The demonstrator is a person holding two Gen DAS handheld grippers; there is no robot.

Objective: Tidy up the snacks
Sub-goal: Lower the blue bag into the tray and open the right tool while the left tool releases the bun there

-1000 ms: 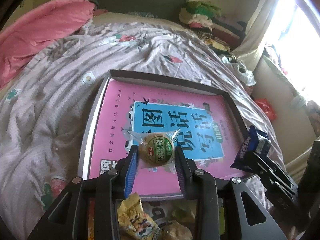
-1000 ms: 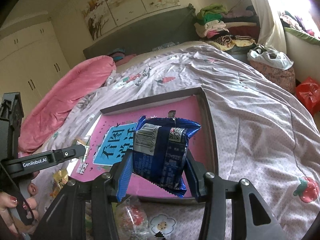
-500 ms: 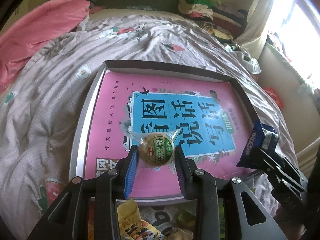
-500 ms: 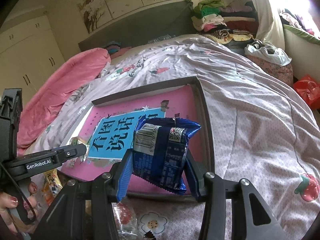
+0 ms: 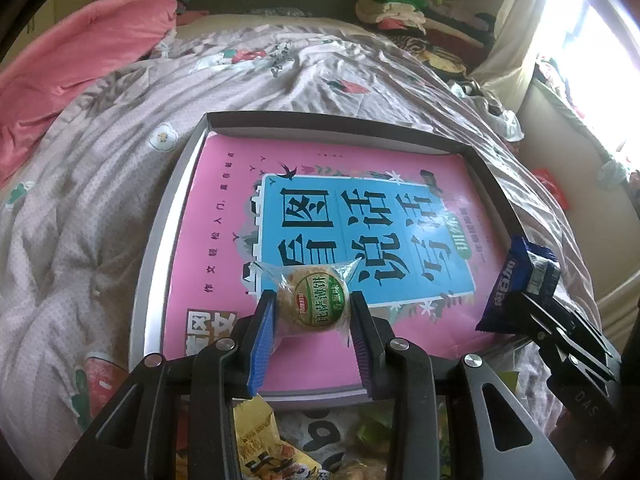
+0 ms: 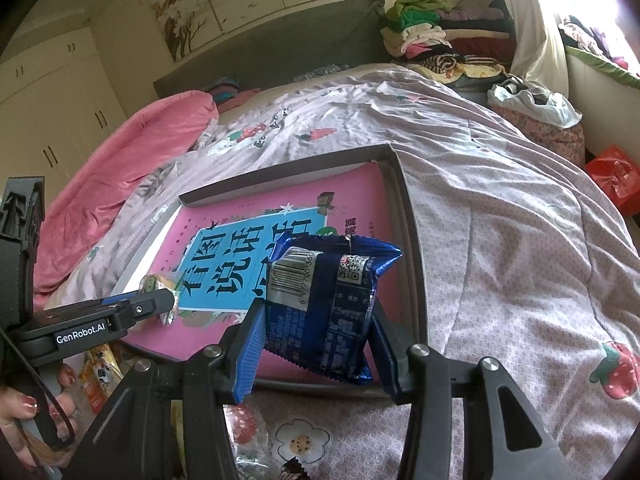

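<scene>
My left gripper (image 5: 311, 312) is shut on a round green-labelled biscuit in clear wrap (image 5: 314, 307), held over the near part of a shallow grey box (image 5: 152, 280) lined with a pink and blue book cover (image 5: 360, 216). In the right wrist view my right gripper (image 6: 318, 320) is shut on a dark blue snack packet (image 6: 324, 312), barcode side up, above the box's near right corner (image 6: 416, 280). The blue packet (image 5: 520, 284) also shows at the right of the left wrist view. The left gripper (image 6: 160, 300) with its biscuit shows at the left of the right wrist view.
The box lies on a bed with a lilac printed quilt (image 5: 100, 208). A pile of loose snack packets (image 5: 264, 444) lies on the quilt just below both grippers. A pink duvet (image 5: 60, 64) fills the far left; stacked clothes (image 6: 432, 36) sit beyond the bed. A hand (image 6: 24, 420) grips the left handle.
Both grippers have edged forward over the box, which now sits nearer and larger in both views. The grips on the biscuit and the blue packet are unchanged.
</scene>
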